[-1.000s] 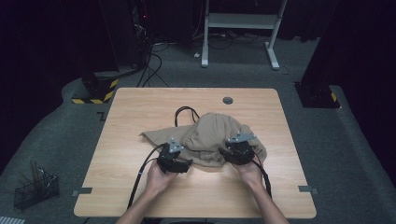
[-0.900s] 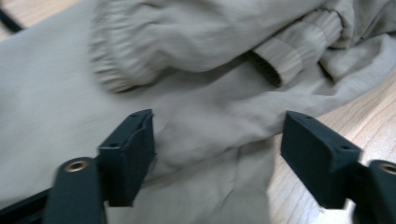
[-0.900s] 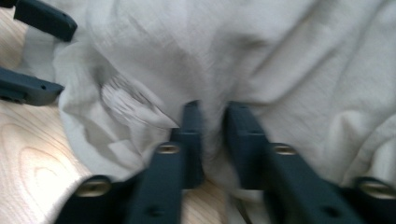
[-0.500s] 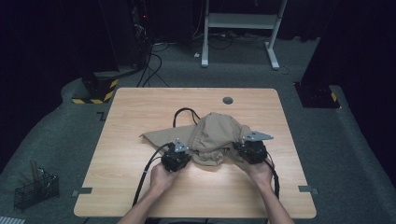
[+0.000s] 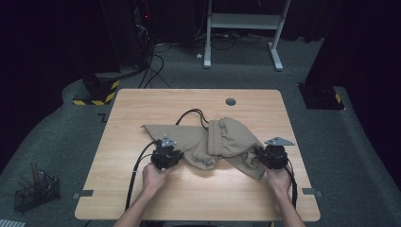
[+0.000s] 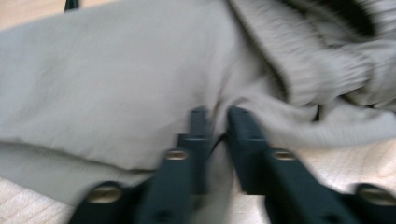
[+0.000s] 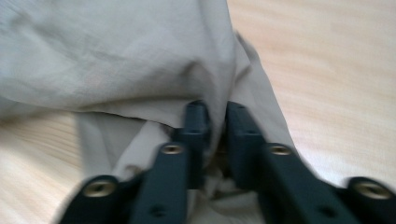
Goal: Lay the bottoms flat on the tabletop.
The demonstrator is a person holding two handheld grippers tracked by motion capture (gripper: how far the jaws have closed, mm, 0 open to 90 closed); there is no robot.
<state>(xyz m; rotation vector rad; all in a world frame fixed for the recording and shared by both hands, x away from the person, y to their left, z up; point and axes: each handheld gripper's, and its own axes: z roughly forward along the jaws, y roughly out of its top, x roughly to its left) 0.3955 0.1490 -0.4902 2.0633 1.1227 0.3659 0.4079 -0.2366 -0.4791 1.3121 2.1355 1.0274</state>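
High view: beige garment [image 5: 222, 142] pinched between left gripper [image 5: 171, 152], right gripper [image 5: 263, 156] fingers.

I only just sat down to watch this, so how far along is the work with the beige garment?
Early on. Done: both grippers have hold of the beige garment, the left gripper and right gripper each pinching a fold. In hand: the cloth is being pulled apart across the wooden table, and one flat part lies spread beside the left gripper. Left: the ribbed band in the middle is bunched, so smoothing and any folding probably remain.
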